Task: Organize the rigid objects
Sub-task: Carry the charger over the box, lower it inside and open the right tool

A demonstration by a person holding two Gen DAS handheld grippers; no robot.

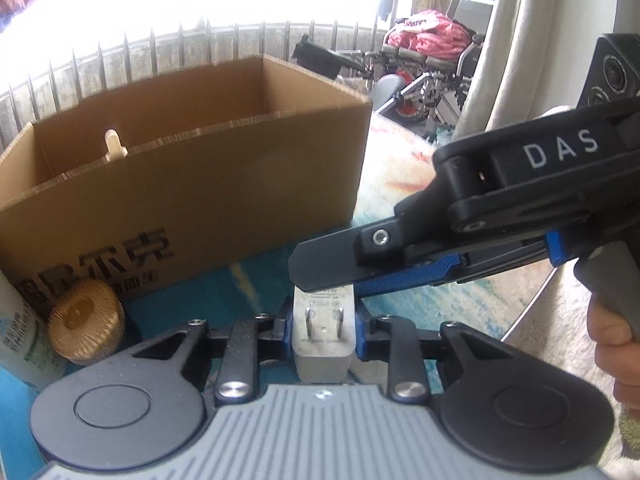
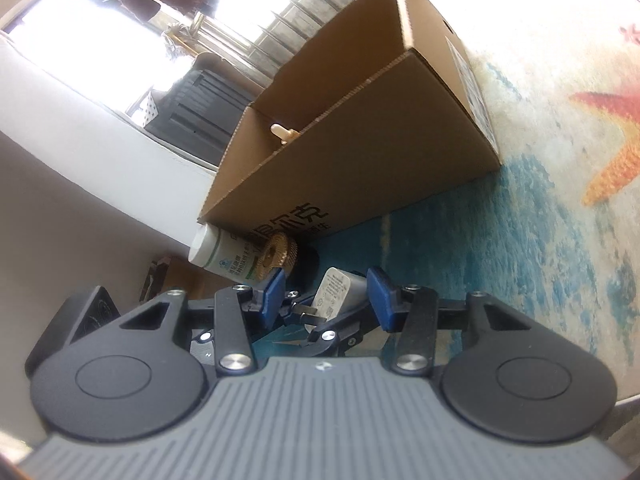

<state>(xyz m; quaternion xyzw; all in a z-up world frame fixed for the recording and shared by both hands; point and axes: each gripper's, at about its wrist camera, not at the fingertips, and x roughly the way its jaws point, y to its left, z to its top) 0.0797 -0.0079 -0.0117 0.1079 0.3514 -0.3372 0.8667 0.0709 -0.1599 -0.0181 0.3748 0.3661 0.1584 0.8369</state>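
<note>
My left gripper (image 1: 323,330) is shut on a white two-prong charger plug (image 1: 322,332), prongs facing the camera. My right gripper (image 2: 326,294) is open, its blue pads on either side of the same charger (image 2: 336,290) without clamping it. In the left wrist view the right gripper (image 1: 332,276) reaches in from the right, its fingers over the charger's top. An open cardboard box (image 1: 208,176) stands behind on the table, with a cream peg-like item (image 1: 113,148) inside; the box also shows in the right wrist view (image 2: 360,152).
A gold ribbed round object (image 1: 86,328) and a white bottle with green label (image 1: 20,340) stand left of the grippers against the box. The table has a blue sea-pattern cover (image 2: 540,240) with a starfish. A wheelchair with pink cloth (image 1: 432,48) stands beyond the table.
</note>
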